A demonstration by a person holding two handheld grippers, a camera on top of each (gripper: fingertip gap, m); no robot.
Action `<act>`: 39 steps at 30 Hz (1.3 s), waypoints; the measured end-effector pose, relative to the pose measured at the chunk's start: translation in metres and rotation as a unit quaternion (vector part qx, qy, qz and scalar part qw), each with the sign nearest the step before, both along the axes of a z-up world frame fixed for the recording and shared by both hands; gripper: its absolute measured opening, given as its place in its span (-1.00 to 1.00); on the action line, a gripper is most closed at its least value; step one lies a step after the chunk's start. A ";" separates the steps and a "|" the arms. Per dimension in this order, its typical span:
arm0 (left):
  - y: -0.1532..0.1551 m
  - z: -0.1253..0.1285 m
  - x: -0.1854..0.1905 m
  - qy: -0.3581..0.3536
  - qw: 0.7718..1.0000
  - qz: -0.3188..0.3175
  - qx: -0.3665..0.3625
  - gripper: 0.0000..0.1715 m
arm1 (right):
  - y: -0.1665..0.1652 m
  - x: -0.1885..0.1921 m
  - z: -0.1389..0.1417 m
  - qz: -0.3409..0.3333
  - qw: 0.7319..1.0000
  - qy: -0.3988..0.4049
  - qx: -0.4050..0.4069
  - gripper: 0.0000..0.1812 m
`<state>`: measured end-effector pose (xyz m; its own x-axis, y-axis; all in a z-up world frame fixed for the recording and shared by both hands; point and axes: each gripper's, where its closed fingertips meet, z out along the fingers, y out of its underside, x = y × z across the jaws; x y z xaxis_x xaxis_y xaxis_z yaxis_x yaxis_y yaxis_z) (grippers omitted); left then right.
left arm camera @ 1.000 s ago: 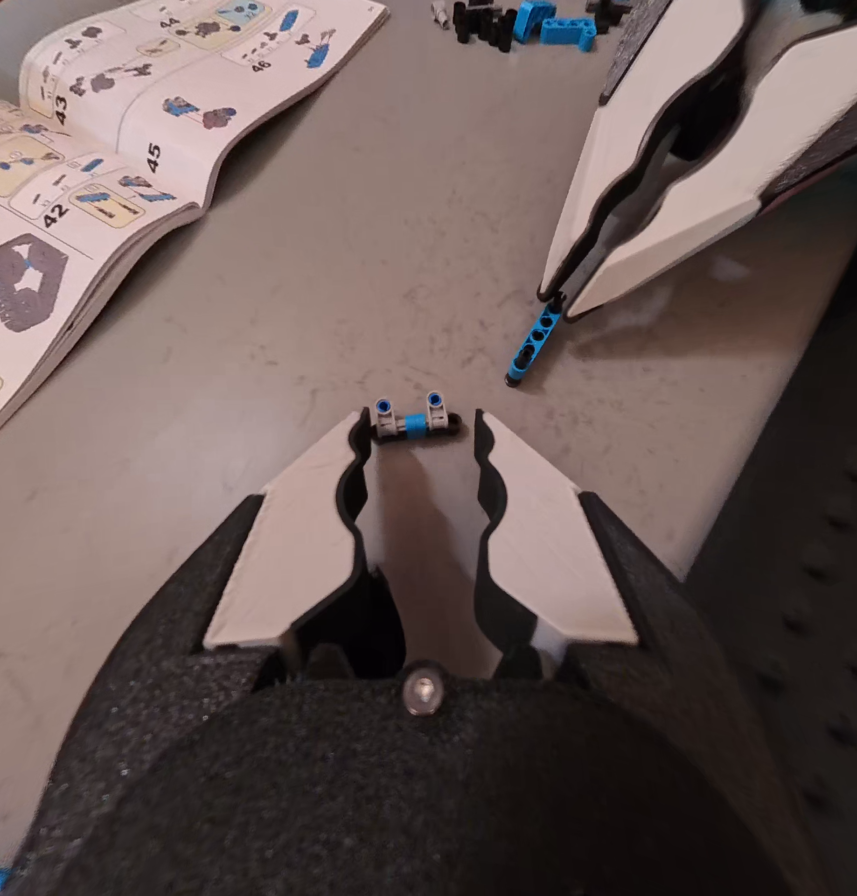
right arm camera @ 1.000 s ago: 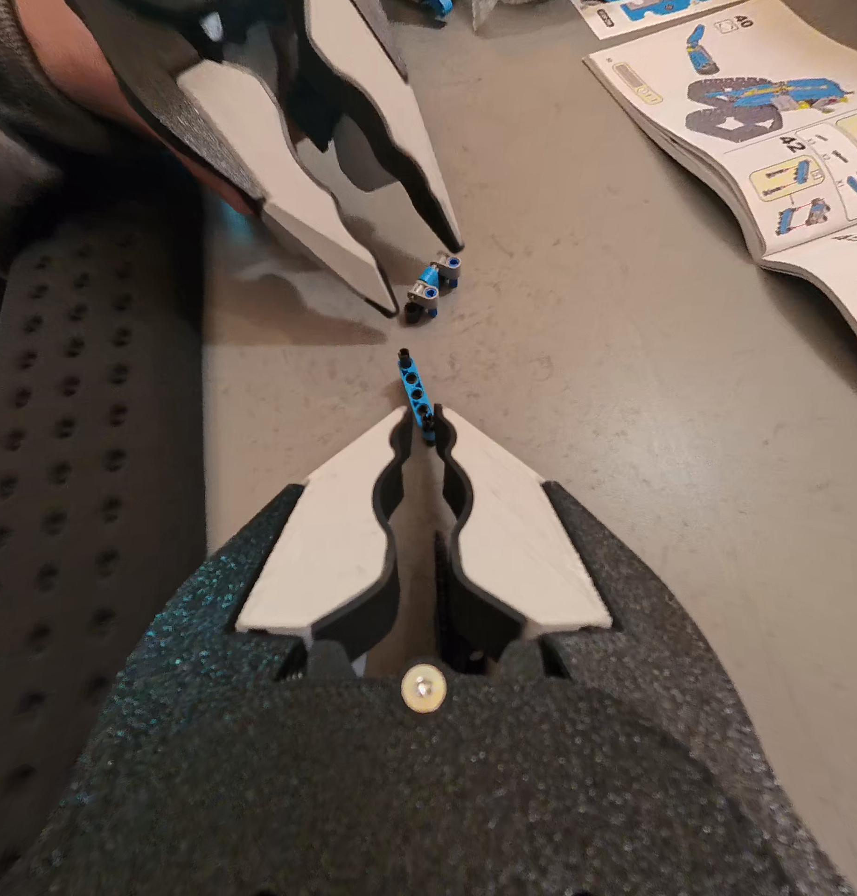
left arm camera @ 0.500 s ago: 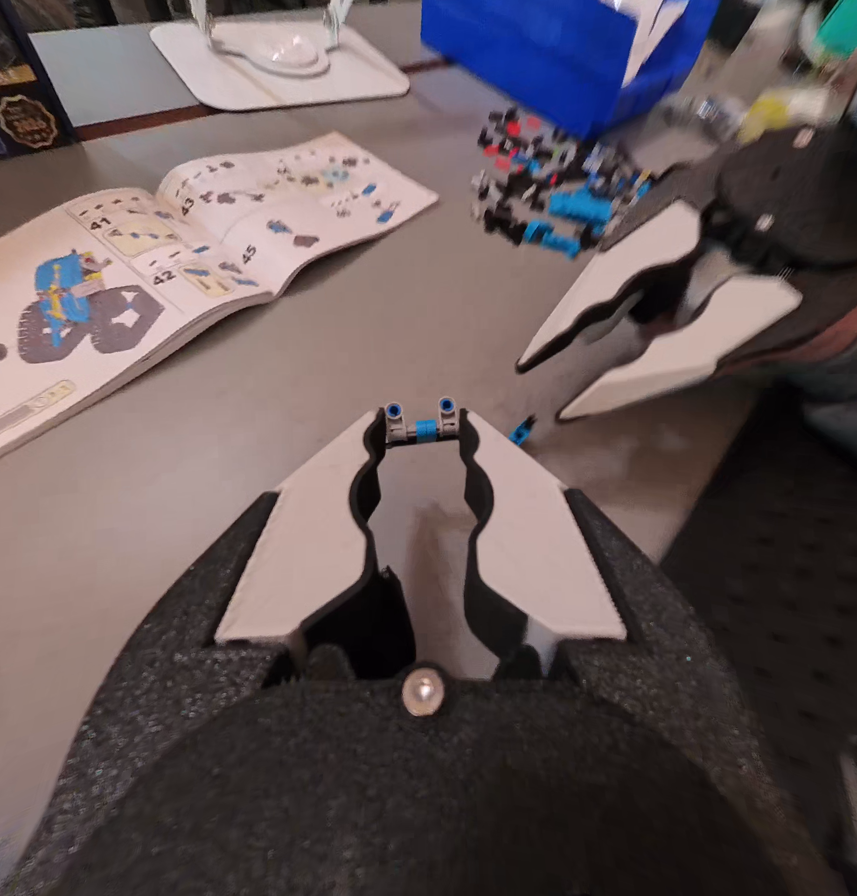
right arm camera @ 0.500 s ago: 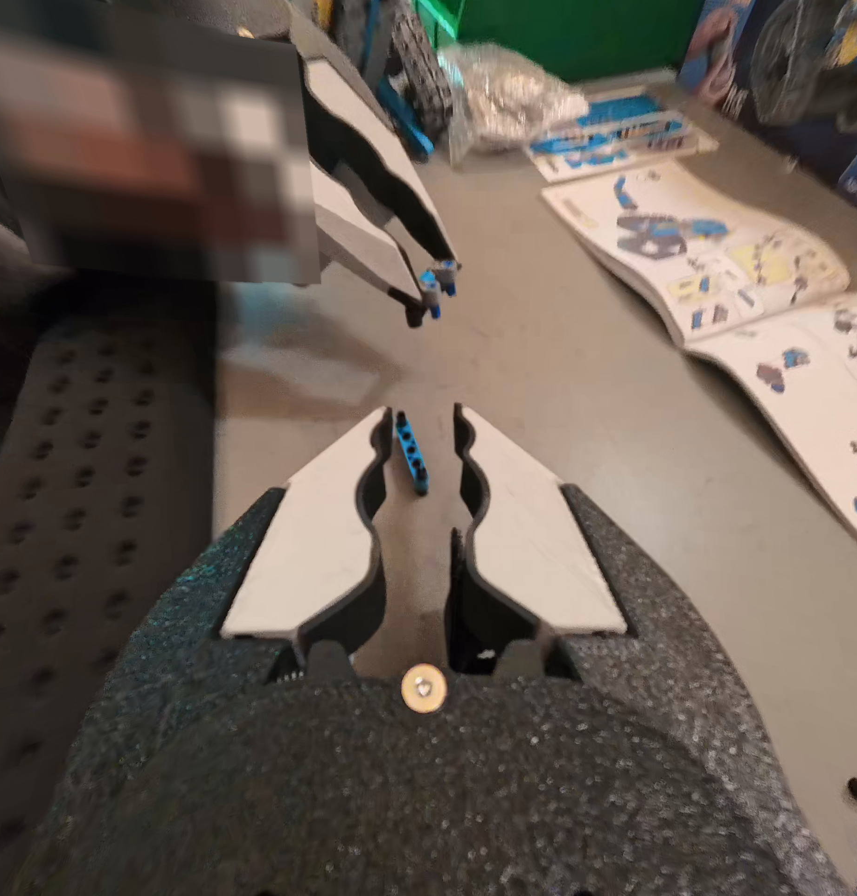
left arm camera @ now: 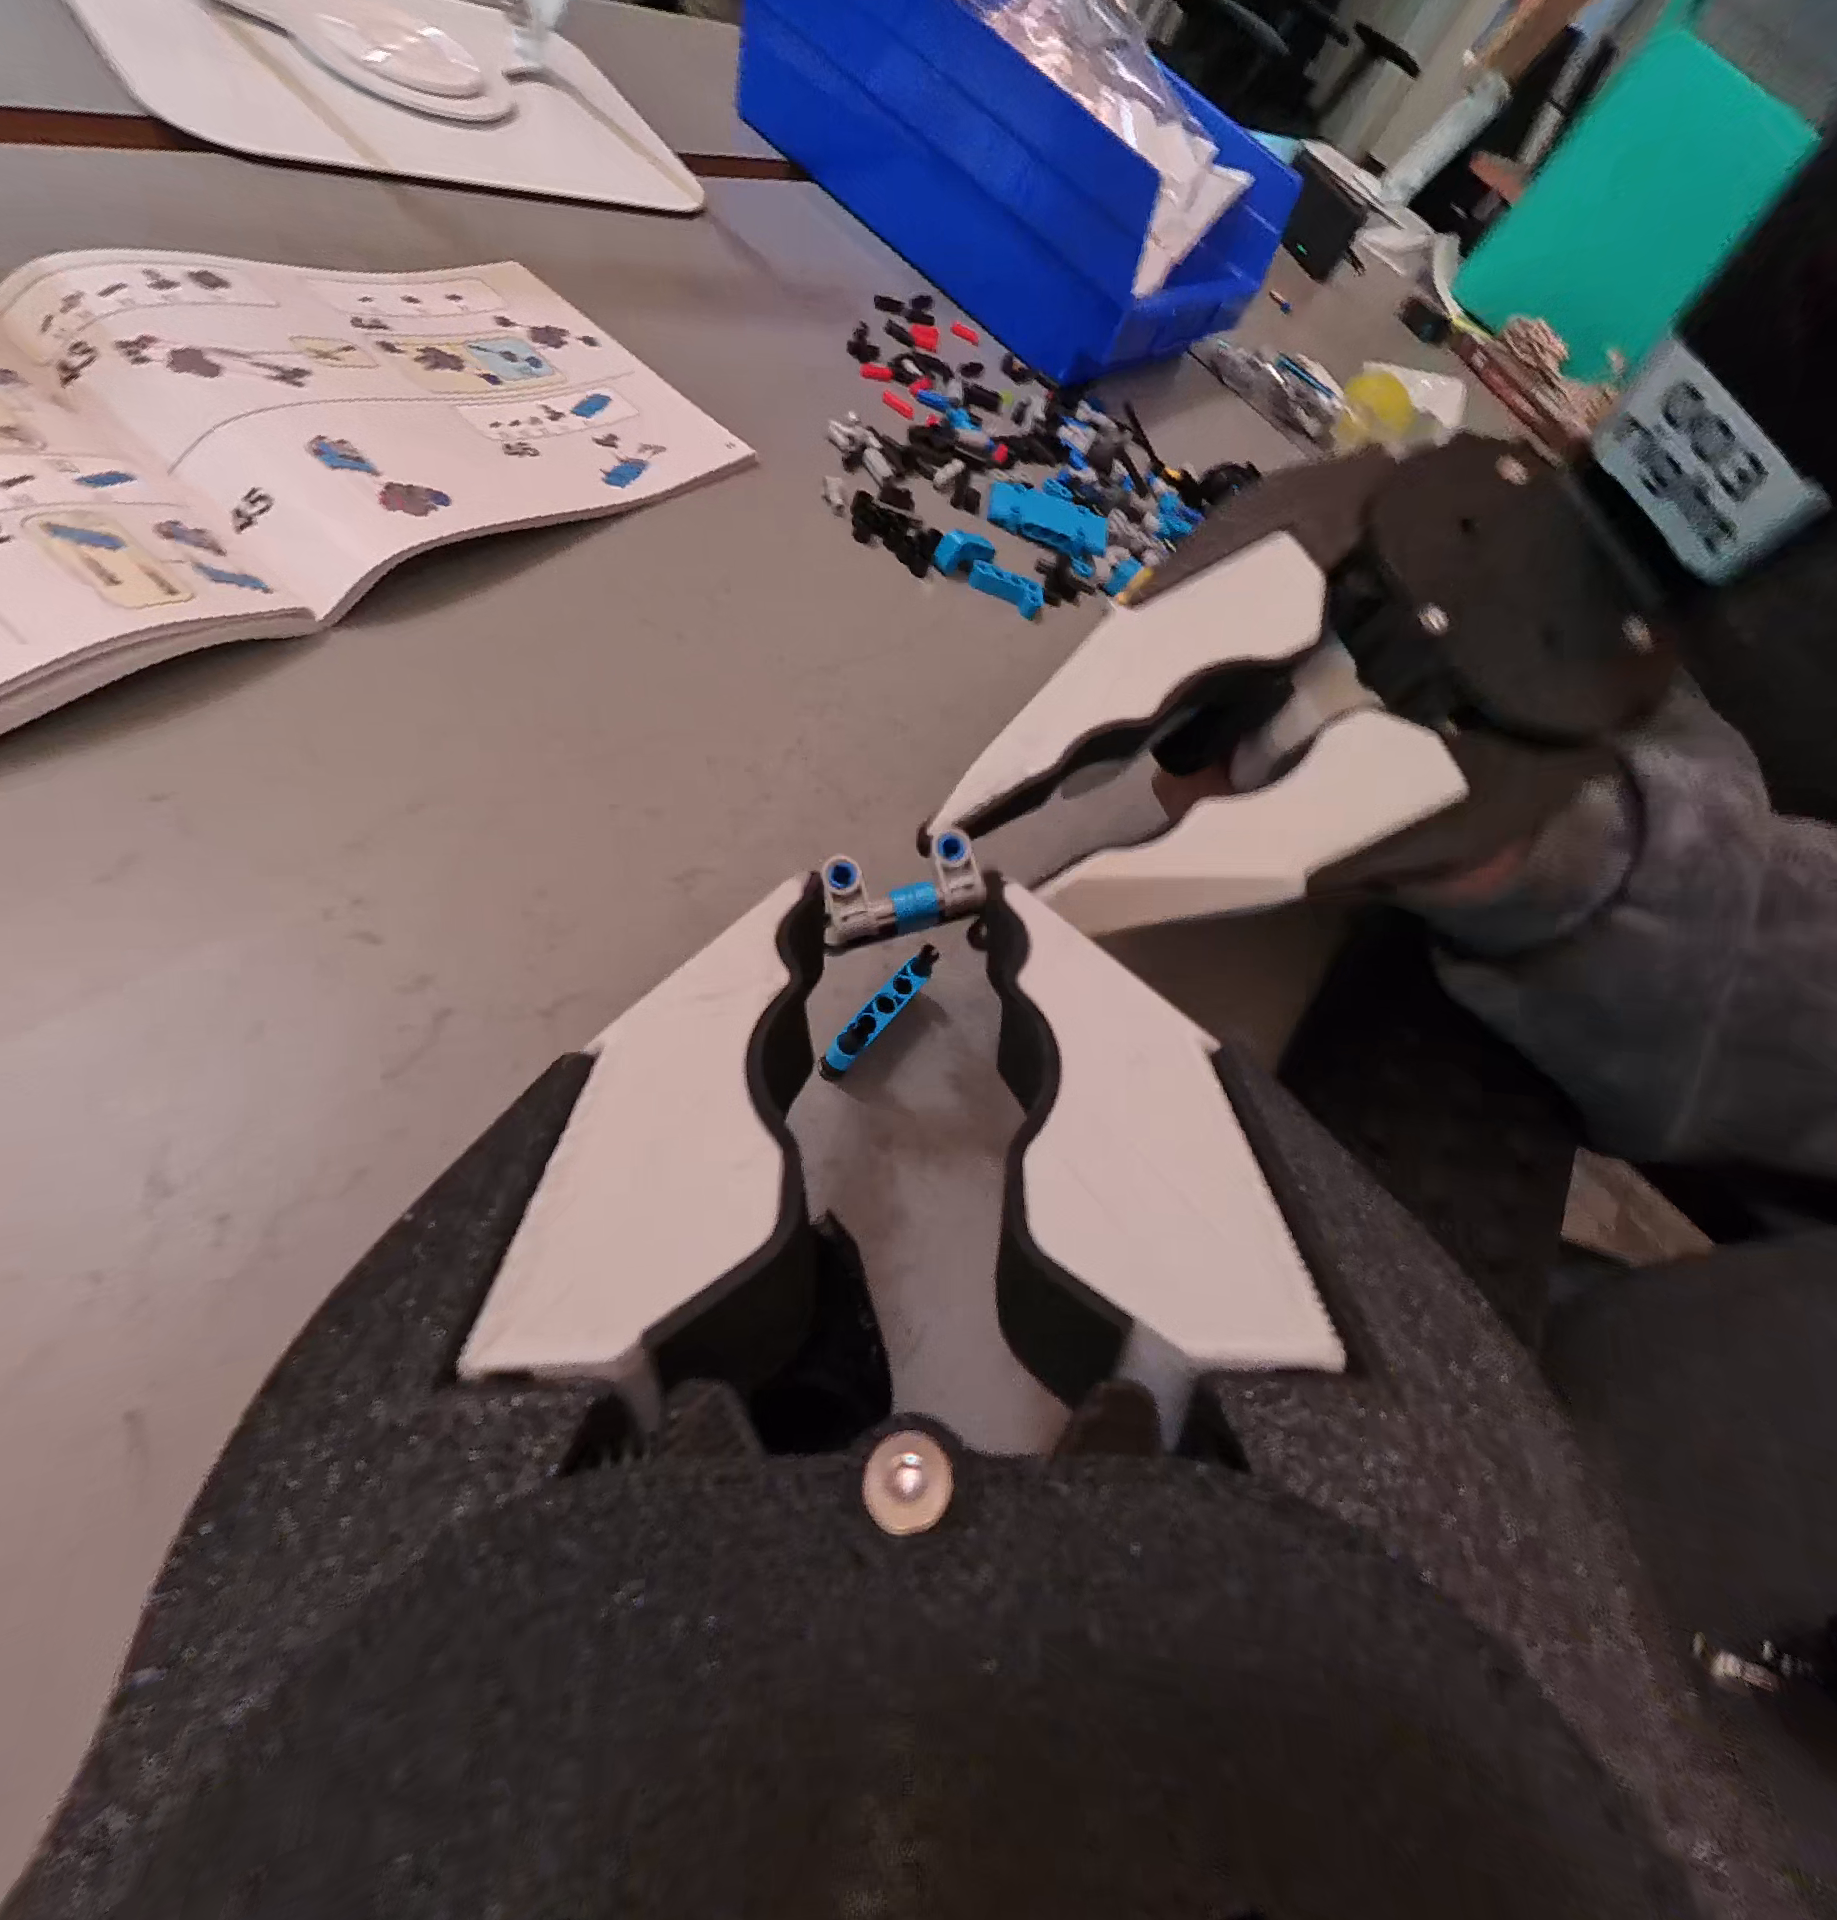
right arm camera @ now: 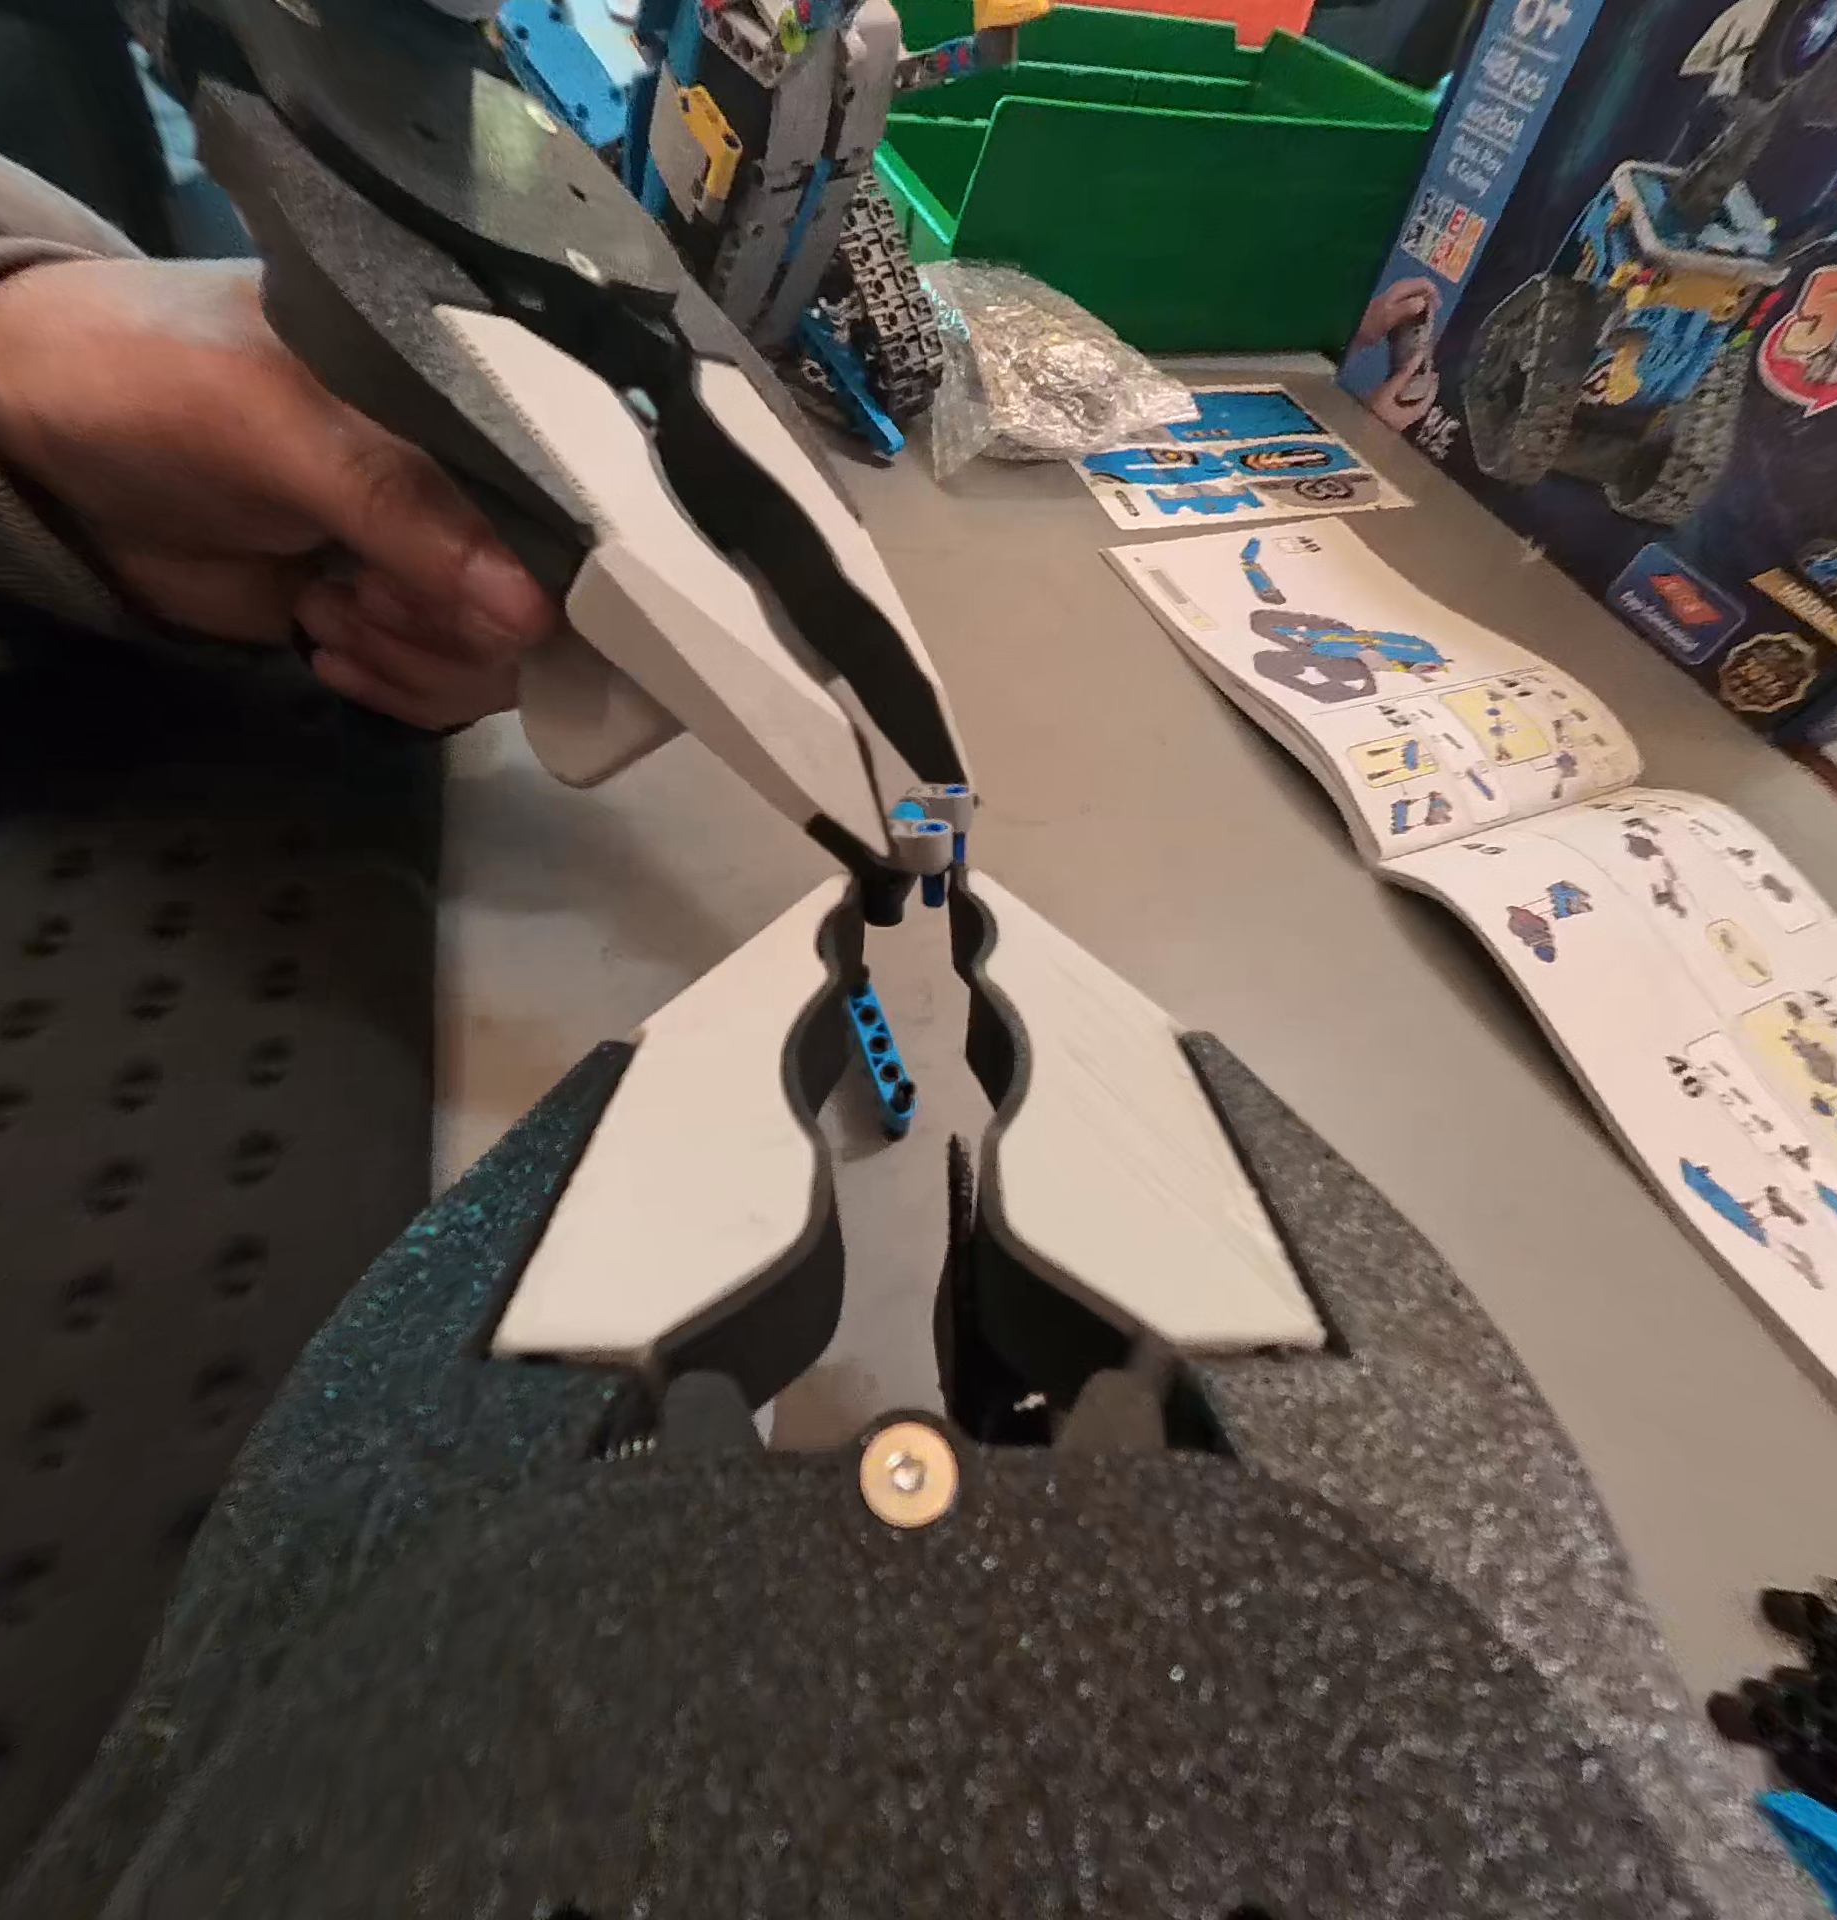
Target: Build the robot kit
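Left wrist view, from left to right: an open instruction booklet (left arm camera: 322,436) lay on the grey table (left arm camera: 270,935), then a loose pile of small black, blue and red parts (left arm camera: 1018,488), and behind it a blue bin (left arm camera: 997,208) with a clear plastic bag (left arm camera: 1174,177) in it. The left gripper (left arm camera: 903,906) was closed to a narrow gap on a small grey-and-blue connector piece (left arm camera: 898,902), held crosswise between its 2 fingertips and clear of the table. Below it, in the gap between the fingers, a blue beam (left arm camera: 878,1023) with a row of holes lay flat on the table, held by nothing. The right gripper (left arm camera: 981,857) came in from the right, its tips just beside the connector's right end.

Right wrist view: a hand (right arm camera: 228,499) held the left gripper at the left. The right gripper's own fingers stood partly apart and gripped nothing, with the connector's pins hanging between their tips. Farther right stood a green bin (right arm camera: 1153,208), its contents hidden, a crumpled plastic bag (right arm camera: 1039,364) and a printed box (right arm camera: 1672,312).
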<state>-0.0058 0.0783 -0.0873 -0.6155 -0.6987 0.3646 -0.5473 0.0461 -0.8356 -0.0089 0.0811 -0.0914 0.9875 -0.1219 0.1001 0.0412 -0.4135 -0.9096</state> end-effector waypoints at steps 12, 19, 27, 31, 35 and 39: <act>-0.003 0.004 -0.022 -0.086 0.977 -0.194 0.008 -0.77 | -0.016 -0.006 0.007 0.121 0.958 0.248 0.081 -0.85; -0.008 0.002 -0.024 -0.075 0.975 -0.208 -0.017 -0.79 | -0.015 -0.015 0.015 0.150 0.945 0.272 0.103 -0.85; -0.003 -0.023 -0.013 -0.082 0.975 -0.200 0.060 -0.91 | -0.013 -0.005 -0.009 0.103 0.966 0.235 0.035 -0.80; -0.004 -0.032 -0.011 -0.106 0.968 -0.200 0.110 -0.92 | -0.016 -0.005 -0.019 0.096 0.978 0.184 -0.001 -0.85; -0.003 -0.038 -0.009 -0.116 0.963 -0.198 0.141 -0.93 | -0.017 -0.002 -0.030 0.086 0.984 0.155 -0.035 -0.87; -0.002 -0.048 -0.009 -0.130 0.954 -0.198 0.185 -0.92 | -0.018 0.000 -0.042 0.083 0.987 0.117 -0.072 -0.92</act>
